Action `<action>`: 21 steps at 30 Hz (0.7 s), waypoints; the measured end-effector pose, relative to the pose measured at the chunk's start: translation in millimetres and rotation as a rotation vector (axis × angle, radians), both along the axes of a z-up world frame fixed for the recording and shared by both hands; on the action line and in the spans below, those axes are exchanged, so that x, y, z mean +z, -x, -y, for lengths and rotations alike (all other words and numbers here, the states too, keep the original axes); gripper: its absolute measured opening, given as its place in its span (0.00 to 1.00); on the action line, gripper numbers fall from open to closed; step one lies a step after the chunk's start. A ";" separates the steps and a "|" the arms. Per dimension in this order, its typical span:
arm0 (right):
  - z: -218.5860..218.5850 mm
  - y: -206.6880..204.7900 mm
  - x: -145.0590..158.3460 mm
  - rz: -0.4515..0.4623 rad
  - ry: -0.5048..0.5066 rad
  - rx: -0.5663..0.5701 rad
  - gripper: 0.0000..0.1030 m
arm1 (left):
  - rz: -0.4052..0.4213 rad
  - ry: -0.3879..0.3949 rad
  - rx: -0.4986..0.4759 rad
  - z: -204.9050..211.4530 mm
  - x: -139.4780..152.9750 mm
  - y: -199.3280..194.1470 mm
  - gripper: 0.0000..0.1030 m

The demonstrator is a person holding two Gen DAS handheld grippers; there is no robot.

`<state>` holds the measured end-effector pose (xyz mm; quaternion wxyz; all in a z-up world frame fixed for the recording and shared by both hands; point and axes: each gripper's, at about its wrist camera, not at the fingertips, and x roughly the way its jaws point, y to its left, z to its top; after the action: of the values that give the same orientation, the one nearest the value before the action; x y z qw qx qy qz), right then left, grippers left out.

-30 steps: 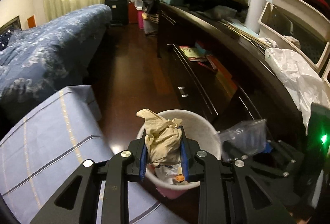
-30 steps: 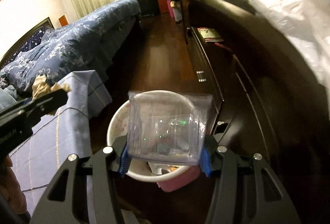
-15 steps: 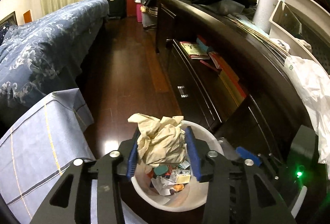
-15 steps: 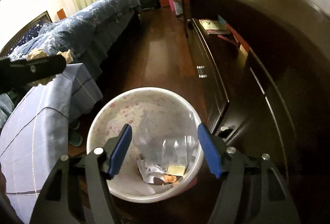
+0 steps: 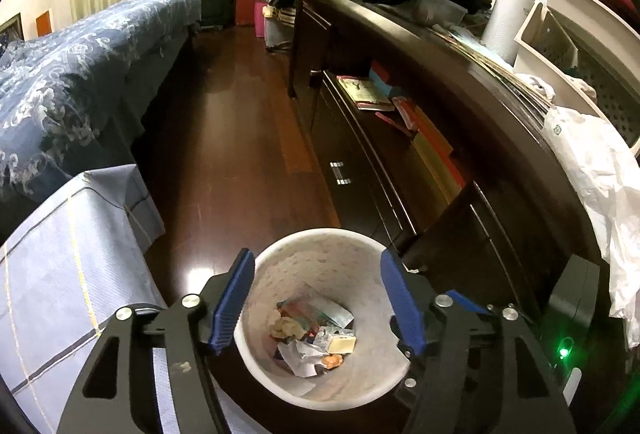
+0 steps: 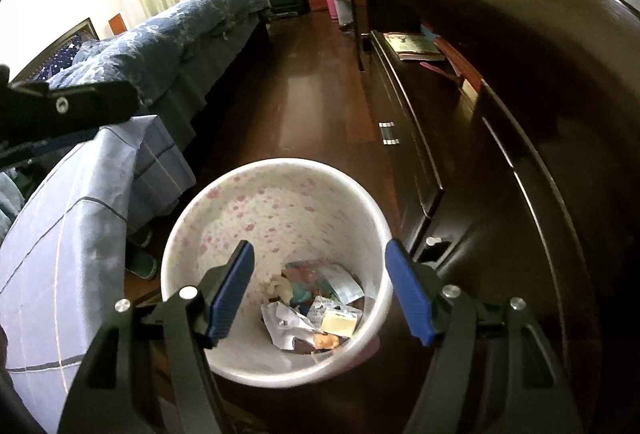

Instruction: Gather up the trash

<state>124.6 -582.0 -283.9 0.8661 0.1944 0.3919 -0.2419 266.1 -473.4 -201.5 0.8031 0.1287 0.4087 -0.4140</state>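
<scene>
A white waste bin (image 5: 320, 232) with pink speckles stands on the dark wood floor, and both wrist views look down into it. Mixed trash (image 5: 312, 334) lies at its bottom, with a crumpled beige paper (image 5: 286, 326) among it. My left gripper (image 5: 316, 262) hovers over the bin with its jaws opening and nothing between the blue pads. Over the same bin (image 6: 280, 162) my right gripper (image 6: 320, 248) is also opening and holds nothing, with the trash (image 6: 316, 310) below it. In the right wrist view the left gripper's black finger (image 6: 68, 110) shows at the left edge.
A long dark dresser (image 5: 460, 162) with books on an open shelf runs along the right, with a white plastic bag (image 5: 592, 170) on top. A blue-grey cloth-covered surface (image 5: 60, 254) sits left of the bin, a bed (image 5: 80, 66) beyond it. Green slippers (image 6: 142, 262) lie on the floor.
Both grippers opened over the bin. The beige crumpled paper left the left gripper and the clear plastic container left the right gripper; both dropped into the bin. Both grippers came lower.
</scene>
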 end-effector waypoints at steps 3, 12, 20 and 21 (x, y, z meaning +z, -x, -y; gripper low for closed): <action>-2.9 6.2 1.9 -0.012 0.001 -0.014 0.68 | 0.017 0.002 0.015 -7.1 6.1 2.8 0.79; -34.0 42.2 27.9 -0.001 -0.023 -0.056 0.87 | 0.127 0.013 0.134 -69.7 43.9 20.1 0.96; -104.8 54.8 73.3 0.052 -0.075 0.059 0.95 | 0.127 0.031 0.351 -177.2 70.7 41.0 0.96; -123.8 54.4 81.7 0.056 -0.073 0.099 0.96 | 0.124 0.041 0.387 -194.5 74.4 44.6 0.96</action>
<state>70.2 -458.2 -202.2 0.8798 0.2131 0.3855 -0.1788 221.5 -278.9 -127.2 0.8937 0.0566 0.3671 -0.2518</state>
